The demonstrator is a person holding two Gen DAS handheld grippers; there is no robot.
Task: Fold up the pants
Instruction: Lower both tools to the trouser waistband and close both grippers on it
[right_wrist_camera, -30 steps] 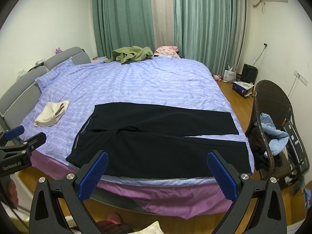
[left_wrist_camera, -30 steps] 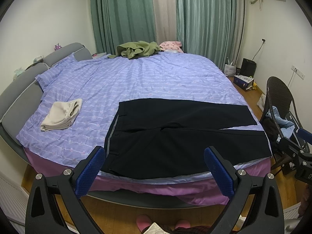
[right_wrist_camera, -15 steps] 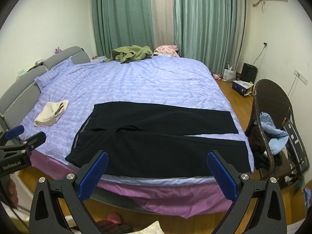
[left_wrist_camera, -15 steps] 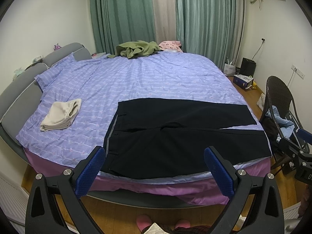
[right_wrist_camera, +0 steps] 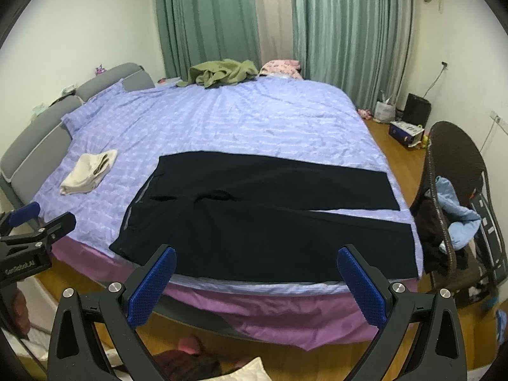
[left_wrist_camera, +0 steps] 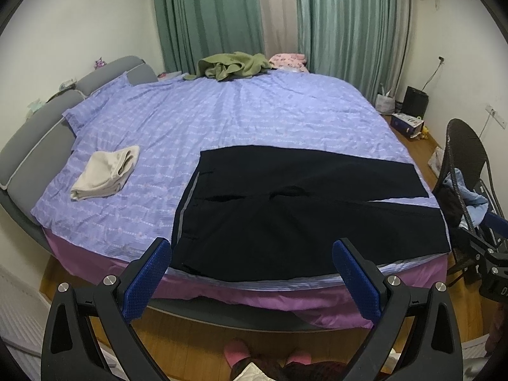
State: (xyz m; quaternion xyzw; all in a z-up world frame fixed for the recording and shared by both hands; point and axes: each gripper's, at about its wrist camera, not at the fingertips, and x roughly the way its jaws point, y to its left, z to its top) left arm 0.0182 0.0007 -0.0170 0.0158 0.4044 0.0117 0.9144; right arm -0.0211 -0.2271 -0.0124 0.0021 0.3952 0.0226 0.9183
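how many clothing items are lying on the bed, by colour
black: 1, the pants spread flat at the near edge
beige: 1, a folded garment on the left side
olive green: 1, a crumpled garment at the far edge
pink: 1, a patterned item beside the green one
total: 4

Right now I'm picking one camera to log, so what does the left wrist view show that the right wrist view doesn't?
Left wrist only: the right hand-held gripper at the right edge, and pink slippers below.

Right wrist only: the left hand-held gripper at the left edge, and a pink toy on the floor past the bed.

Both: black pants spread flat on the bed, a folded beige garment, green clothes, a chair. Each view's own jaws stand wide open, empty.
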